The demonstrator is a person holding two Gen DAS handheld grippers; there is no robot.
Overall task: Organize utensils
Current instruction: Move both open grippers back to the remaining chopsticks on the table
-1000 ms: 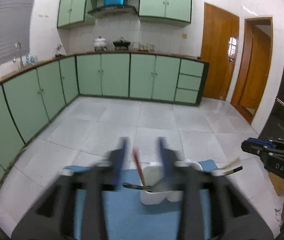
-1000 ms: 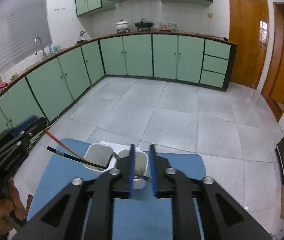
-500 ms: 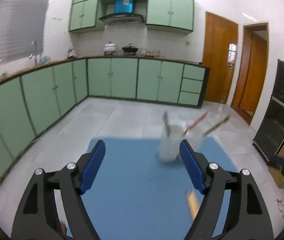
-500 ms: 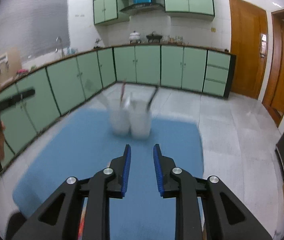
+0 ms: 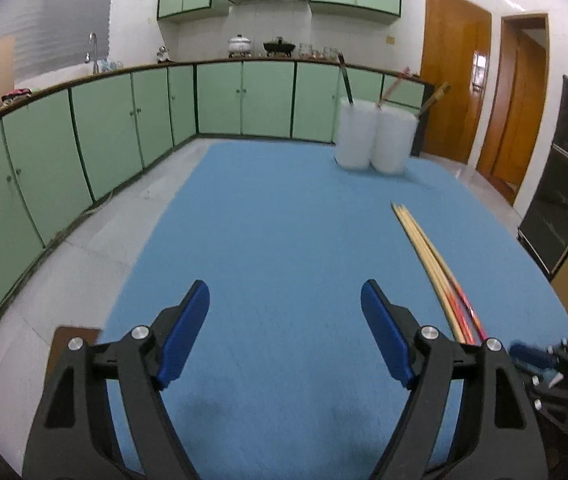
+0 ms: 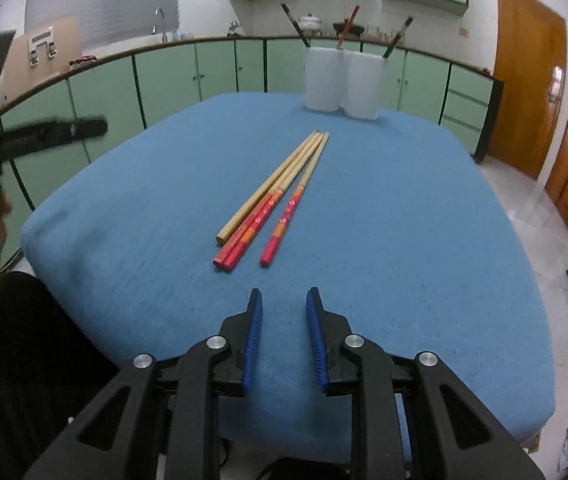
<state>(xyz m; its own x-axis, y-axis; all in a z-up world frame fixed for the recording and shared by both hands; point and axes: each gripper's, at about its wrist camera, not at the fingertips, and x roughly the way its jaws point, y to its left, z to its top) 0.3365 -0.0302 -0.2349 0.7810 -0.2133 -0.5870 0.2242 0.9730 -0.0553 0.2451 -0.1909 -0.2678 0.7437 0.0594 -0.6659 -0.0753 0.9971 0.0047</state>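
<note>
Several wooden chopsticks, some with red ends, lie side by side in the middle of the blue table. They also show at the right in the left wrist view. A white two-cup holder with three utensils stands at the far edge; it also shows in the left wrist view. My left gripper is wide open and empty over the near table. My right gripper is slightly open and empty, short of the chopsticks.
Green kitchen cabinets run along the left and back walls. Wooden doors stand at the right. The left gripper shows at the left edge of the right wrist view. The table edge drops to a tiled floor.
Both grippers have pulled back from the holder to the near side of the table. The left gripper has opened wide. The right gripper has opened slightly.
</note>
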